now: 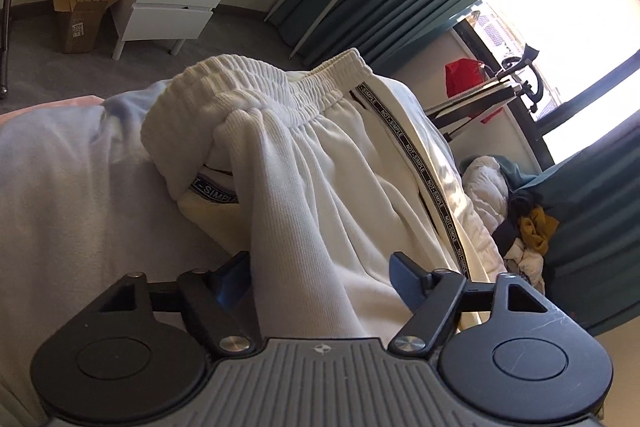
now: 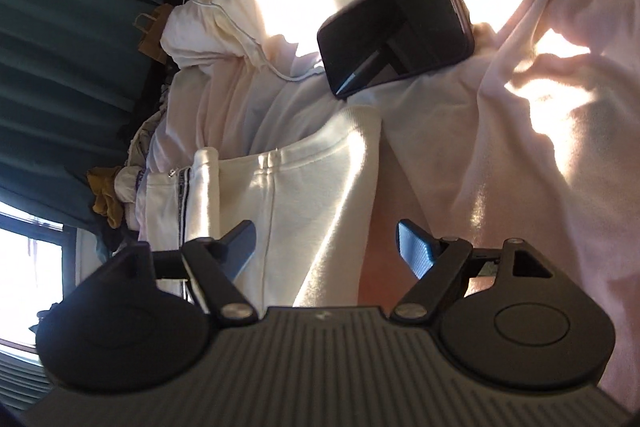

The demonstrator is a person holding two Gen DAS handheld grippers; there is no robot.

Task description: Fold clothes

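With both grippers, left (image 1: 320, 279) and right (image 2: 326, 247), spread apart over the pants (image 1: 320, 155), mid-fold; next: clamp fabric.

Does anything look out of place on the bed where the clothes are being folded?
Yes. A black phone lies on the pink bedding, just beyond the white trousers. It is not clothing and sits close to the folding area.
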